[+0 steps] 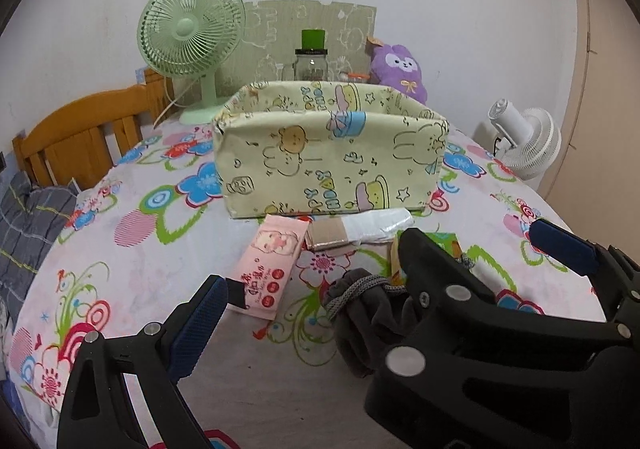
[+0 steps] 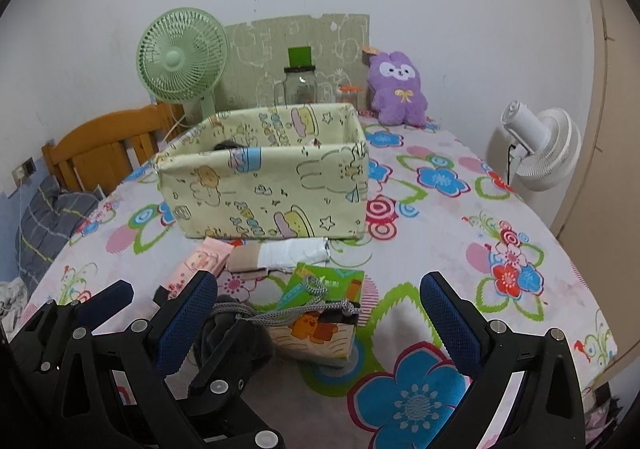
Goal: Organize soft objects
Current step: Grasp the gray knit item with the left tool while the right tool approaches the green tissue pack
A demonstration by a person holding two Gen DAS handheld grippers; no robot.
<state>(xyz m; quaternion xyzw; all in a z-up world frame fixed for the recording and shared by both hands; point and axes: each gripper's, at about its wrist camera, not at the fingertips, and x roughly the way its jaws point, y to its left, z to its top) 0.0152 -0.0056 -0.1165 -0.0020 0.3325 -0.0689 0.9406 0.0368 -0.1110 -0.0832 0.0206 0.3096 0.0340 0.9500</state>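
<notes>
Pouch (image 1: 368, 325), seemingly cord-end toward bin (image 1: 328, 153), lies between both spread tools (image 1: 376, 261) (image 2: 320, 313).

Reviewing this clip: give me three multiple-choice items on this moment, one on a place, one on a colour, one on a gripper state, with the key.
1. Where does the pink wipes pack lie?
A. inside the fabric box
B. on the bedspread in front of the fabric box
C. on the plush toy

2. What colour is the plush toy by the wall?
A. purple
B. orange
C. black

3. How does the right gripper stand?
A. shut on the grey pouch
B. shut on nothing
C. open

Key: B, it rests on the bedspread before the box; A, purple body; C, fingers apart, holding nothing.
</notes>
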